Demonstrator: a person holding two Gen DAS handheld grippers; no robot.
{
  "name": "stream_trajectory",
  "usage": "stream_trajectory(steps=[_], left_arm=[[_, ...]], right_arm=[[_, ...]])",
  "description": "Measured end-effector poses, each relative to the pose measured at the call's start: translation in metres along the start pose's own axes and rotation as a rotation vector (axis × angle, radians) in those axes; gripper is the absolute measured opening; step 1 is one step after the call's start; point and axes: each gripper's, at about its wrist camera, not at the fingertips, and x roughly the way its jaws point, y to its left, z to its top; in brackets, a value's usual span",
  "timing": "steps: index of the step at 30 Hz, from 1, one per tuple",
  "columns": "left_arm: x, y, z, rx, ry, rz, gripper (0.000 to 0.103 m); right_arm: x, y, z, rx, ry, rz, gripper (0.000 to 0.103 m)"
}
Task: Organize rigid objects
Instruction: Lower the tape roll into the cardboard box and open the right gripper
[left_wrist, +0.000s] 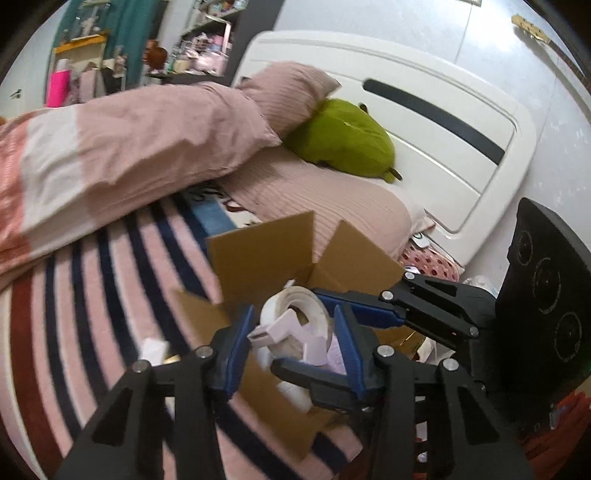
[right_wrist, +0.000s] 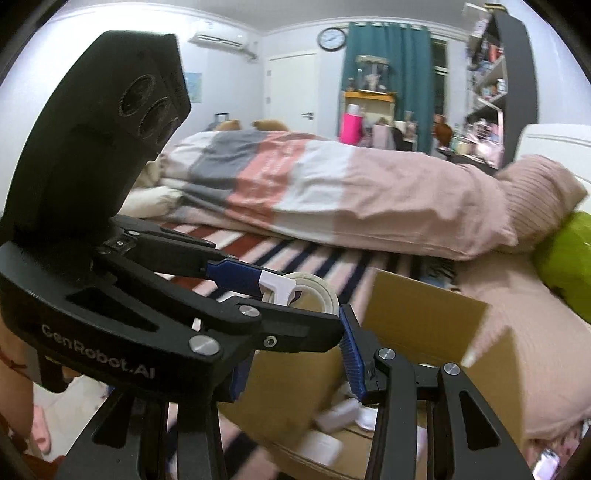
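Note:
A white tape roll (left_wrist: 295, 314) with a white plastic dispenser tab hangs over an open cardboard box (left_wrist: 258, 258) on the striped bed cover. My left gripper (left_wrist: 294, 332) is shut on the roll, its blue pads on both sides. My right gripper (left_wrist: 297, 330) comes in from the right with one finger above and one below the same roll, gripping it too. In the right wrist view the left gripper (right_wrist: 295, 301) crosses from the left, holding the tape roll (right_wrist: 317, 291) at the tips of my right gripper (right_wrist: 299, 317), whose left finger is mostly hidden. Small white items (right_wrist: 343, 413) lie in the box (right_wrist: 424, 314).
A pink duvet (left_wrist: 129, 147) and pink pillows (left_wrist: 288, 92) lie behind the box, with a green plush toy (left_wrist: 343, 140) against the white headboard (left_wrist: 443, 122). Shelves and a desk (right_wrist: 487, 92) stand beyond the bed. A person's arm (right_wrist: 11, 369) shows at the lower left.

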Motion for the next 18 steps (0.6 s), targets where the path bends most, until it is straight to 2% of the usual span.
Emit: stream_trajectory(steps=[4, 10, 11, 12, 13, 15, 18], left_arm=[[0.028, -0.013, 0.008, 0.01, 0.039, -0.032, 0.041], [0.049, -0.023, 0.009, 0.032, 0.075, -0.017, 0.042], [0.05, -0.023, 0.009, 0.034, 0.077, -0.01, 0.045], [0.051, -0.024, 0.008, 0.035, 0.077, -0.003, 0.053], [0.05, -0.024, 0.008, 0.039, 0.072, 0.008, 0.061], [0.049, -0.023, 0.008, 0.045, 0.065, 0.023, 0.064], [0.044, -0.021, 0.007, 0.042, 0.053, 0.033, 0.07]], right_arm=[[-0.006, -0.028, -0.012, 0.037, 0.042, -0.044, 0.038], [-0.007, -0.048, -0.024, 0.068, 0.097, -0.073, 0.038], [-0.006, -0.05, -0.025, 0.074, 0.103, -0.077, 0.038], [-0.007, -0.051, -0.027, 0.078, 0.108, -0.081, 0.039], [-0.006, -0.053, -0.028, 0.086, 0.116, -0.087, 0.046], [-0.009, -0.055, -0.03, 0.098, 0.118, -0.095, 0.054], [-0.011, -0.055, -0.03, 0.094, 0.121, -0.1, 0.055]])
